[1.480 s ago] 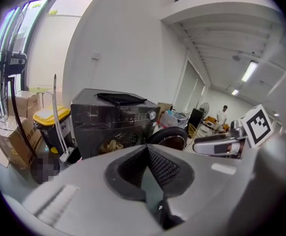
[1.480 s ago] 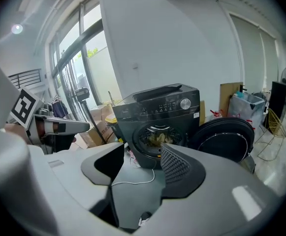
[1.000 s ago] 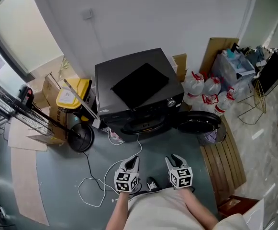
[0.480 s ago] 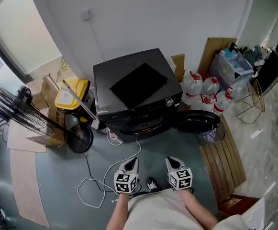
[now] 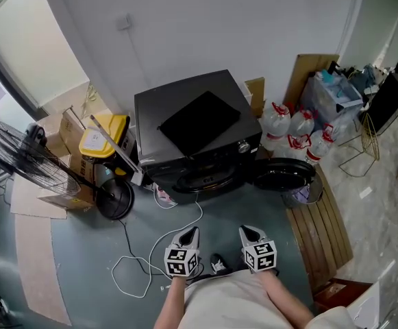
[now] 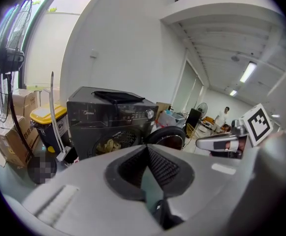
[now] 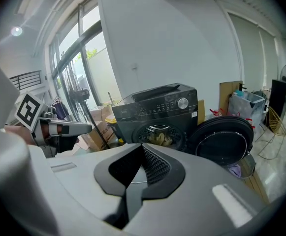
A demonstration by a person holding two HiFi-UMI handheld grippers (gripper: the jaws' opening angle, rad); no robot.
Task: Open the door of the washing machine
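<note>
**Facing a washing machine whose door already stands open**

Nearest the person, the left hand-held gripper and the right hand-held gripper are held side by side above the grey floor. They are apart from each other and both point toward the machine. The left one's jaws are pressed together with nothing between them. The right one's jaws have just been closing and now meet as well, also on nothing. A white cable trails over the floor from the machine toward the left hand-held gripper.

Farther on, the washing machine stands by the white wall, well apart from both hand-held grippers, with a black cloth lying on its top. Its round door is swung out to the right side of the head view, leaving the drum opening uncovered. What looks like laundry lies inside. A yellow-lidded bin sits left of the machine, and water bottles stand behind the door.
</note>
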